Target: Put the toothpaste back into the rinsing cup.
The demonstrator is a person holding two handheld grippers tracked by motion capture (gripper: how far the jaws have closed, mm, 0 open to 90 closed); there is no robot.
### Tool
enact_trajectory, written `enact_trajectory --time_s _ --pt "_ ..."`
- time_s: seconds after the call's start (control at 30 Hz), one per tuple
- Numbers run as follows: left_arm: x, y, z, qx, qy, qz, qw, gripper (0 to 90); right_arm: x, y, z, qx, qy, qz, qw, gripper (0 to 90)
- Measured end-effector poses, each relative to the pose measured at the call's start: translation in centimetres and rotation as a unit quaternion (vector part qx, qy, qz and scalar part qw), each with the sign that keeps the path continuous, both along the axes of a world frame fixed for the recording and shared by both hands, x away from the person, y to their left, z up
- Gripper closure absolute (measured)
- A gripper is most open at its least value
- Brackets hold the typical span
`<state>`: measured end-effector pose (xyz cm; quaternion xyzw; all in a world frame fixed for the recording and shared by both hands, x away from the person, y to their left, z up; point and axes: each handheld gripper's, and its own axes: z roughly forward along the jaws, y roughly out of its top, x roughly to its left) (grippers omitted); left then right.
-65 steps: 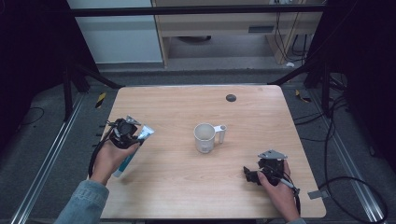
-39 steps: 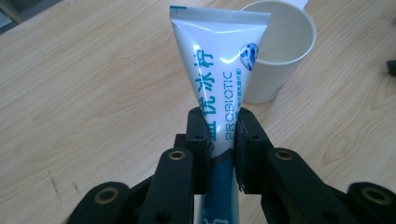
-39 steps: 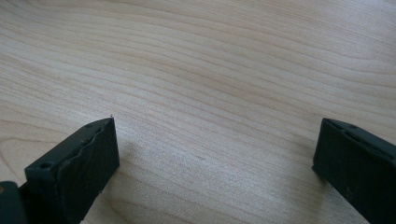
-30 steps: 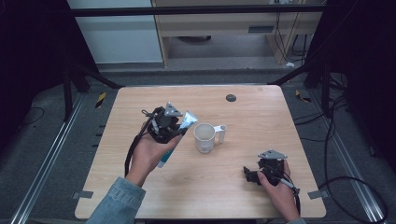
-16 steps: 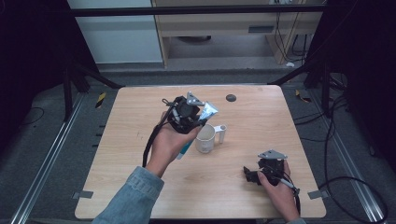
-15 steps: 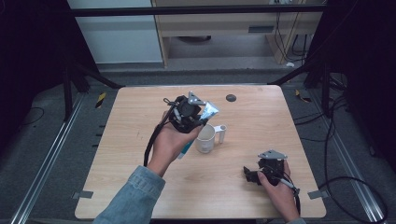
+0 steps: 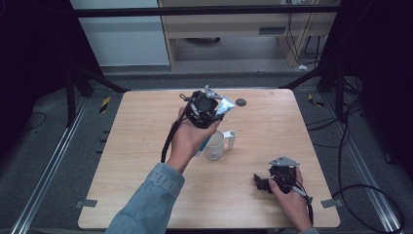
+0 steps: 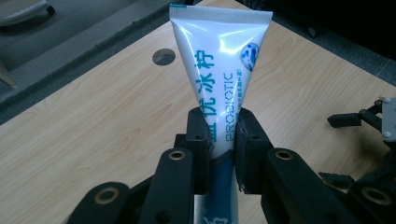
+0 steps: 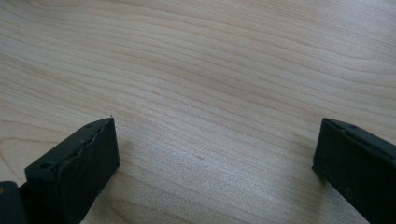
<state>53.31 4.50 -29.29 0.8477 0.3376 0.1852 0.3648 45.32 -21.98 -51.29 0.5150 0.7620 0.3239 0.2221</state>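
White plastic cup with a side handle (image 7: 215,144) stands on the desk just below and beside the left tool; contents hard to tell, the tube's lower end is at or behind its rim. Left tool (image 8: 220,135) (image 7: 207,108), held up above the desk, jaws clamped on a white and blue toothpaste tube printed "PROBIOTIC" (image 8: 220,70) (image 7: 221,107), gripping mid-body; flat crimped end points away from the tool, up and forward. Right tool (image 7: 267,183) (image 9: 210,154) sits low on the desk, well apart from the left tool, jaws wide apart, nothing between them, bare wood under them. Light wood desk (image 7: 136,146) has a round dark hole (image 7: 240,102) (image 8: 164,57) beyond the left tool. Grey floor, metal rails, dark frame and cables around the desk; pale cabinet beyond.
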Motion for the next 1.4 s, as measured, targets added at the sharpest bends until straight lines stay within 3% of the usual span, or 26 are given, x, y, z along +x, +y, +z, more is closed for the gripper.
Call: enact_trajectory --time_s 0.7,1.03,1.17,1.23,1.4 --pt "0.8 -2.3 0.4 -0.011 -0.012 0.002 0.9999 77.5 0.0 0.0 0.0 0.0 0.0 0.0 1.0 0.4" --pt "1.1 -2.6 0.4 -0.019 -0.023 0.006 0.9995 77.5 0.0 0.0 0.0 0.0 0.0 0.0 1.0 0.4" --pt "0.9 -2.6 0.6 -0.024 -0.036 0.005 0.9991 77.5 0.0 0.0 0.0 0.0 0.0 0.0 1.0 0.4" --pt "0.6 -2.6 0.8 -0.04 -0.048 0.006 0.9981 77.5 0.0 0.0 0.0 0.0 0.0 0.0 1.0 0.4" --pt "0.3 -2.6 1.0 -0.042 -0.072 0.01 0.9964 77.5 0.0 0.0 0.0 0.0 0.0 0.0 1.0 0.4"
